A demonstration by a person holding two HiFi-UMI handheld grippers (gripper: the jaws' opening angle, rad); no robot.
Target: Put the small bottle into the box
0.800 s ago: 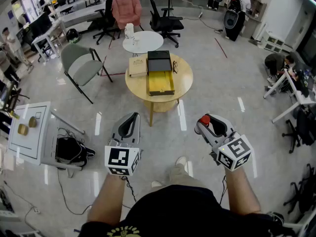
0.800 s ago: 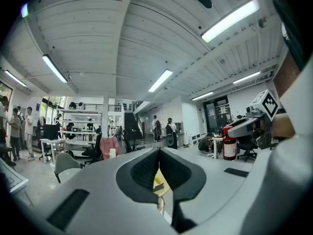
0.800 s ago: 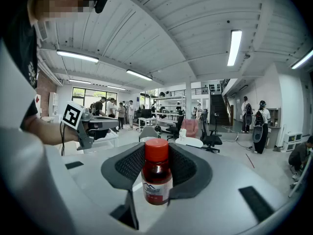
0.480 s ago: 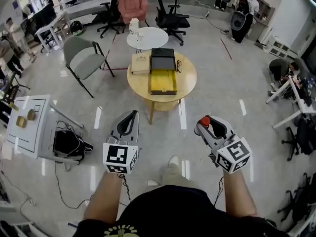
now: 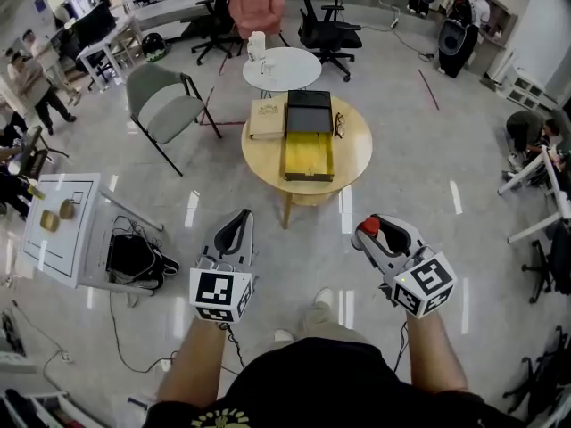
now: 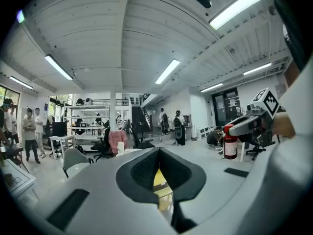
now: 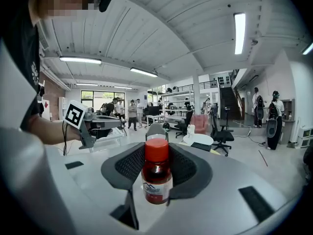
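My right gripper (image 5: pixel 365 234) is shut on the small bottle (image 7: pixel 157 178), which has a red cap, dark red contents and a white label. It stands upright between the black pads. The bottle's red cap (image 5: pixel 370 226) shows at the jaw tips in the head view. My left gripper (image 5: pixel 237 224) is held beside it, pads together and nothing between them. The open box (image 5: pixel 309 155) with yellow lining and a raised black lid lies on the round wooden table (image 5: pixel 357 154), well ahead of both grippers.
A tan box (image 5: pixel 267 119) and glasses (image 5: pixel 339 125) lie on the same table. A grey chair (image 5: pixel 165 105) and a small white round table (image 5: pixel 282 68) stand beyond. On the left are a white stand (image 5: pixel 53 230), a black bag (image 5: pixel 134 257) and floor cables.
In the head view the table and box have slid right and down and look a little nearer. Both grippers keep their pose, and the bottle stays in the right one.
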